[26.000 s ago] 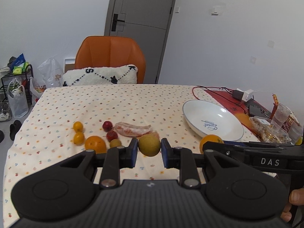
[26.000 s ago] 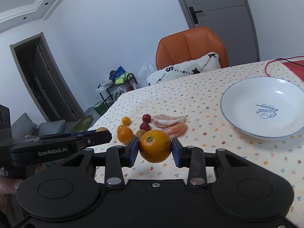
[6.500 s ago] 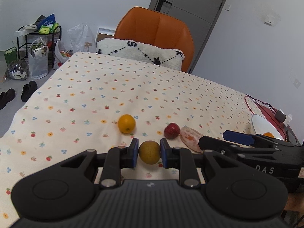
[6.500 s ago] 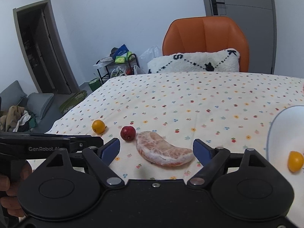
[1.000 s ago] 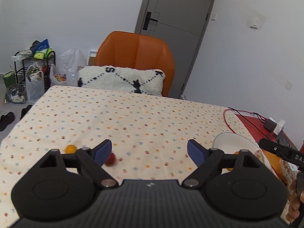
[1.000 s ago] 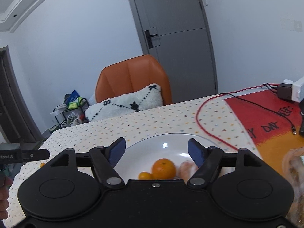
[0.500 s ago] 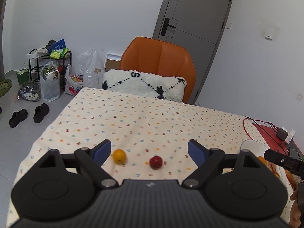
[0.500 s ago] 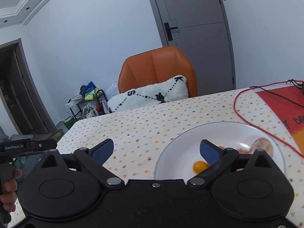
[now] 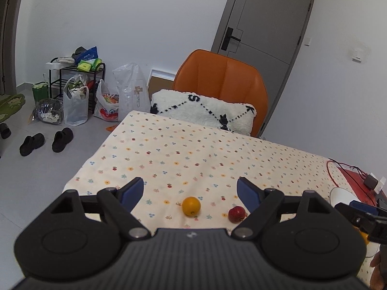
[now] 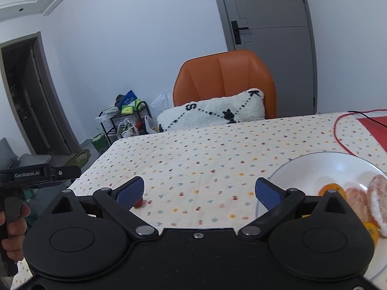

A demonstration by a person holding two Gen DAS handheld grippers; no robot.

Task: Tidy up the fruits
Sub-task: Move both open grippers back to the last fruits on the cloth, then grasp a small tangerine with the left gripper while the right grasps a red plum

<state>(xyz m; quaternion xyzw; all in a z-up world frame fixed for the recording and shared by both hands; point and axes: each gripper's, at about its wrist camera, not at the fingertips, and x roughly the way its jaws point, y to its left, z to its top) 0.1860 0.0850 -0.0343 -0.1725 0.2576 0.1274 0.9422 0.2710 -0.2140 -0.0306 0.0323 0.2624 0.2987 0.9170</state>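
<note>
In the left wrist view a small orange fruit (image 9: 191, 206) and a small red fruit (image 9: 236, 214) lie on the flowered tablecloth (image 9: 193, 154). My left gripper (image 9: 191, 191) is open and empty just above and short of them. In the right wrist view the white plate (image 10: 321, 166) holds orange fruits (image 10: 331, 187) and peeled citrus segments (image 10: 377, 200). My right gripper (image 10: 199, 192) is open and empty left of the plate; the red fruit (image 10: 138, 203) peeks past its left fingertip (image 10: 130, 191).
An orange chair (image 9: 222, 82) with a white cushion (image 9: 205, 111) stands at the far table edge. A red cable (image 9: 338, 169) and charger lie at the right. Bags, a rack and shoes are on the floor left of the table.
Both grippers have swung left. The left one now faces the orange and red fruits closer up. The right one has drawn back from the plate, which now sits at its right.
</note>
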